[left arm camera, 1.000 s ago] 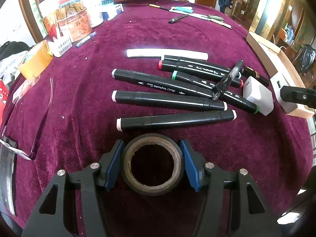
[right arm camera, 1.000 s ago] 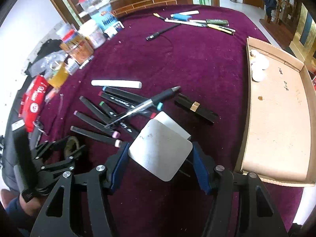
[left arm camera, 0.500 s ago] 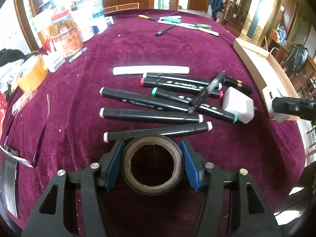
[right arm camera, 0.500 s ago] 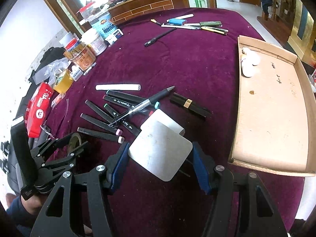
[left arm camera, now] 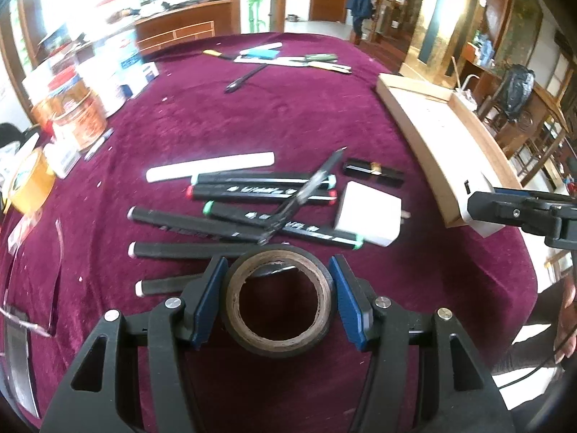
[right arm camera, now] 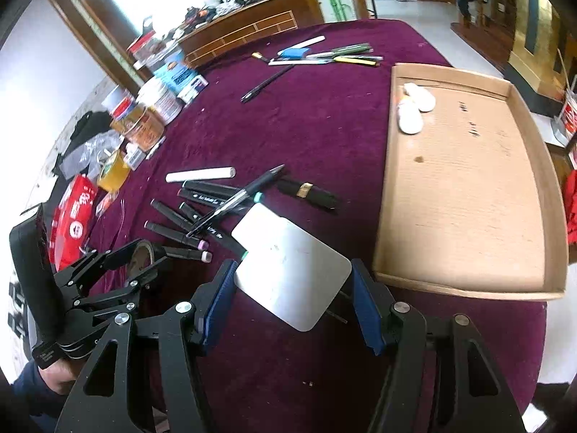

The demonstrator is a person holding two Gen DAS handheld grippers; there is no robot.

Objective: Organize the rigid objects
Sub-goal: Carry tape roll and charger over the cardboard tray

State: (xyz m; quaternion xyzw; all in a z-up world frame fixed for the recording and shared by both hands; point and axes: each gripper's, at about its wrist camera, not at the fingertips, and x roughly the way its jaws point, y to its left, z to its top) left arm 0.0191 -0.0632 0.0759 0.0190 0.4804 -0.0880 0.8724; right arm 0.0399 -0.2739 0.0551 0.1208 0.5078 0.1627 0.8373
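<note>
One roll of dark tape (left arm camera: 277, 297) is clamped between the pads of the left gripper (left arm camera: 277, 301), held above the maroon tablecloth (left arm camera: 288, 122) just in front of six black markers (left arm camera: 263, 193). One white square block (right arm camera: 292, 270) is gripped by the right gripper (right arm camera: 294, 290) beside the cardboard tray (right arm camera: 465, 187), in which two white pebbles (right arm camera: 414, 108) are seen.
</note>
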